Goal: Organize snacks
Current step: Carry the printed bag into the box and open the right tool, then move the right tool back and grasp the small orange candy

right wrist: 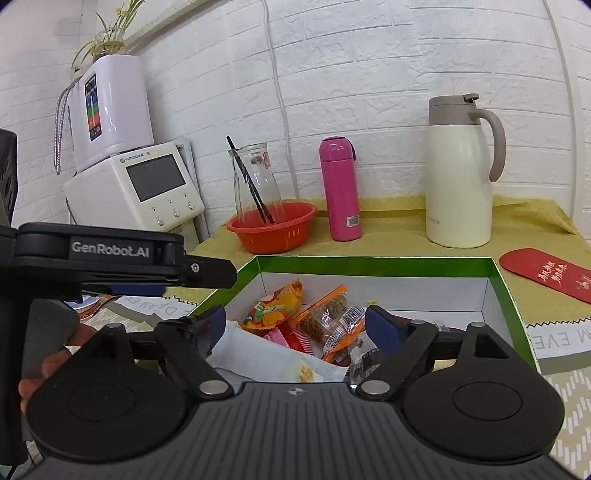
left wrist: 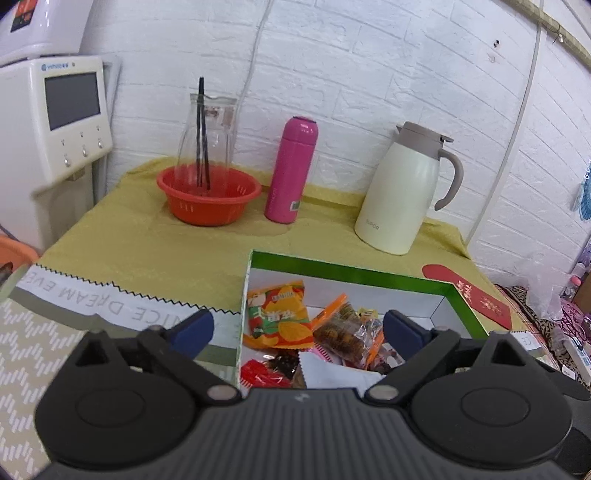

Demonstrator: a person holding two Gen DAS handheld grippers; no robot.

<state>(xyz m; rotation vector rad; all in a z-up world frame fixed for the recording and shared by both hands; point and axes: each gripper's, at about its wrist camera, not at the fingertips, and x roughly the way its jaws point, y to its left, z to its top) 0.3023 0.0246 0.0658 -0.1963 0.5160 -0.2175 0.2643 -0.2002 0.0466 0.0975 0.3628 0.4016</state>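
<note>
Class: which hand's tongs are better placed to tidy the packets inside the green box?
Right. Its tongs open squarely over the snack packets; the left tongs straddle the green box wall.

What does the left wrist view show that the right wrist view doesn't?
Only the left wrist view: pink, cluttered bedding at the far right edge. Only the right wrist view: the left gripper seen from the side, a hand and a plant on the white unit. Both: the snack box, red bowl, pink bottle, white jug and red envelope.
</note>
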